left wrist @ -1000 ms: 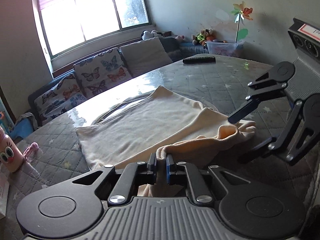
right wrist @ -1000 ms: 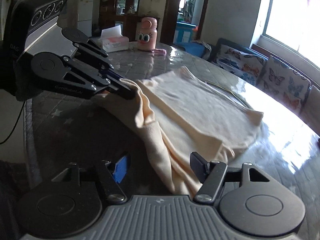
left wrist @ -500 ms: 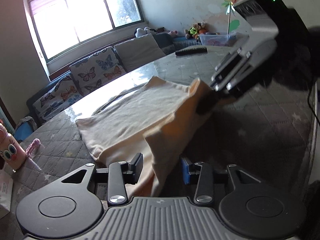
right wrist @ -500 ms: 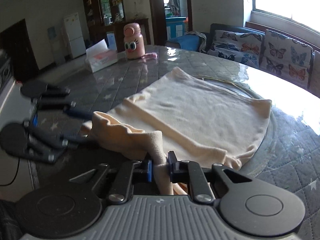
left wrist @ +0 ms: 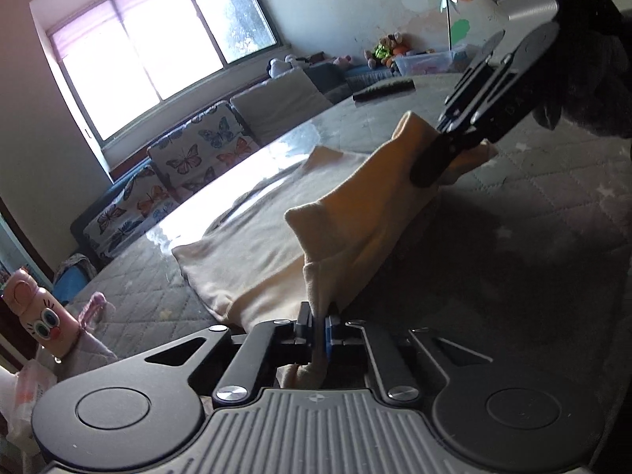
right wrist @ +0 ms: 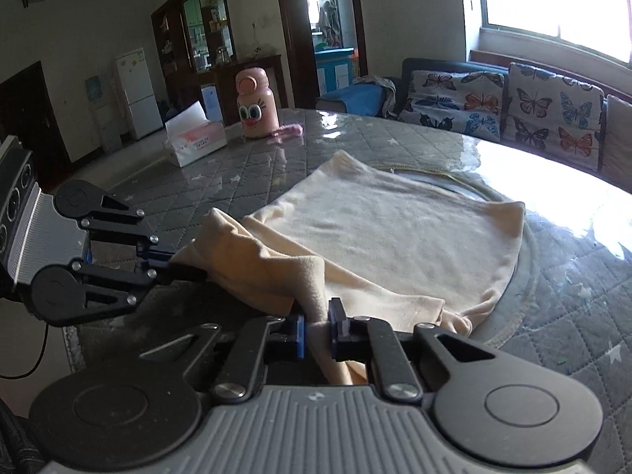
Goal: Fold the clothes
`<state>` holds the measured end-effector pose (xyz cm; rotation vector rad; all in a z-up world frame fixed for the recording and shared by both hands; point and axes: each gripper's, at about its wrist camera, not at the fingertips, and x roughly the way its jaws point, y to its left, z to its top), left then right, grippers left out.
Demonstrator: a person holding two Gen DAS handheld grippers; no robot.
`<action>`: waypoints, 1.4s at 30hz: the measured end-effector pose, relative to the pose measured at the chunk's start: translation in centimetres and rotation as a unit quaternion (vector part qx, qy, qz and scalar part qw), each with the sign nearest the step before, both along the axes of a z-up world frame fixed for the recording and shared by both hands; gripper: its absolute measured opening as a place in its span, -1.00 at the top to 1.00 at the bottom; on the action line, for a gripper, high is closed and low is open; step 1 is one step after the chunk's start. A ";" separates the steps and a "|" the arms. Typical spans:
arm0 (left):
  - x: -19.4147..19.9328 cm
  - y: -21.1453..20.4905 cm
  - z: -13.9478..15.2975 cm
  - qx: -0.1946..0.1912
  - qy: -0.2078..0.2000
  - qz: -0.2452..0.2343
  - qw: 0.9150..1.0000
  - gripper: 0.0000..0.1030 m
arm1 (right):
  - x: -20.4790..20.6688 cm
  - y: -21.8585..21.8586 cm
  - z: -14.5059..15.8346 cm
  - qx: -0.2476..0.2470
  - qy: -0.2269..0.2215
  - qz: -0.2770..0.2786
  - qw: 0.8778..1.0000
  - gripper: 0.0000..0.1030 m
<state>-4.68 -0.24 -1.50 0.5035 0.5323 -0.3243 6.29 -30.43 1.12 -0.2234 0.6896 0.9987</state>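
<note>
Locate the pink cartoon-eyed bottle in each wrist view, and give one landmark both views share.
Left wrist view: the pink bottle stands at the far left edge, low in the picture, on the grey quilted table.
Right wrist view: the bottle stands upper centre-left, at the table's far side, right of the tissue box.
Shared landmark: the butterfly-print cushions under the window.

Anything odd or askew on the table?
Nothing stands out. The cream knit garment lies flat apart from its near edge, pinched by left gripper and right gripper. Pink cartoon-eyed bottle stands upright.
</note>
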 end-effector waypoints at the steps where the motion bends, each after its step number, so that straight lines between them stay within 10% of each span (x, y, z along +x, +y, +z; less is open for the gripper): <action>1: -0.4 0.0 0.5 -0.004 -0.002 0.000 1.000 0.88 | -0.4 -0.2 0.4 0.002 -0.002 0.003 1.000 0.80; 17: -11.3 0.0 6.5 -0.052 0.023 -0.025 0.998 0.89 | -11.2 -3.7 5.6 0.014 -0.002 0.091 0.996 0.81; 32: 1.9 3.1 4.9 -0.085 0.039 0.020 0.995 0.88 | -1.5 0.4 5.6 0.010 0.001 0.034 0.999 0.81; 42: 8.6 4.8 -0.2 -0.102 0.087 0.096 0.986 0.57 | 6.2 3.5 -1.9 -0.008 0.071 -0.054 0.996 0.61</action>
